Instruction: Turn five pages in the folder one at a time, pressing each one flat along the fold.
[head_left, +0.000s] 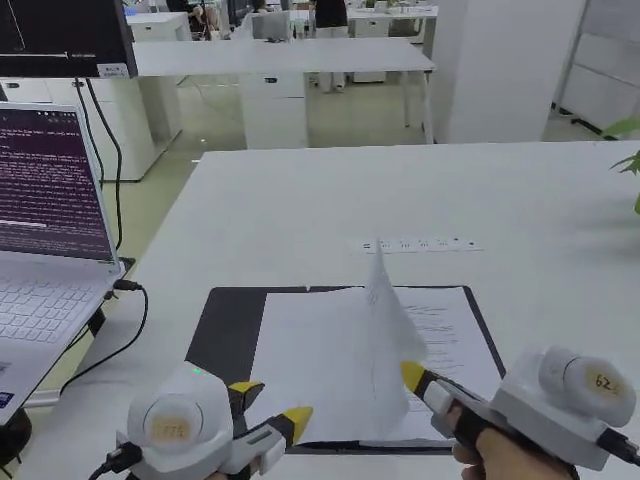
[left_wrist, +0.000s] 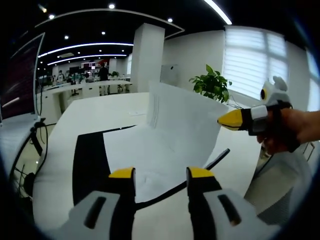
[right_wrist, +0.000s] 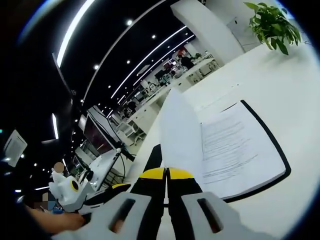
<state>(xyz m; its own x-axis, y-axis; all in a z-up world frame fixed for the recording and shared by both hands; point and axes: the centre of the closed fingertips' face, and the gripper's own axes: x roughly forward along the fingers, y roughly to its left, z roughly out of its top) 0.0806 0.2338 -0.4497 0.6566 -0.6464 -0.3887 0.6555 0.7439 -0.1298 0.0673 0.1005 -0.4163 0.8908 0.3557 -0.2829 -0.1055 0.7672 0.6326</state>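
Note:
A black folder (head_left: 225, 325) lies open on the white table, with white pages across it. One page (head_left: 385, 330) stands up from the middle, curved, and its lower corner is pinched in my right gripper (head_left: 412, 376), which is shut on it. In the right gripper view the yellow tips (right_wrist: 166, 174) meet on the sheet (right_wrist: 180, 130), and a printed page (right_wrist: 235, 145) lies flat to its right. My left gripper (head_left: 272, 402) hovers open at the folder's near left edge, holding nothing. In the left gripper view (left_wrist: 161, 175) its jaws frame the flat left page, with the raised page (left_wrist: 180, 120) beyond.
An open laptop (head_left: 40, 230) sits at the left with a black cable (head_left: 120, 340) running toward the folder. A white power strip (head_left: 415, 244) lies behind the folder. A potted plant (head_left: 625, 160) stands at the far right. Desks and a pillar stand beyond the table.

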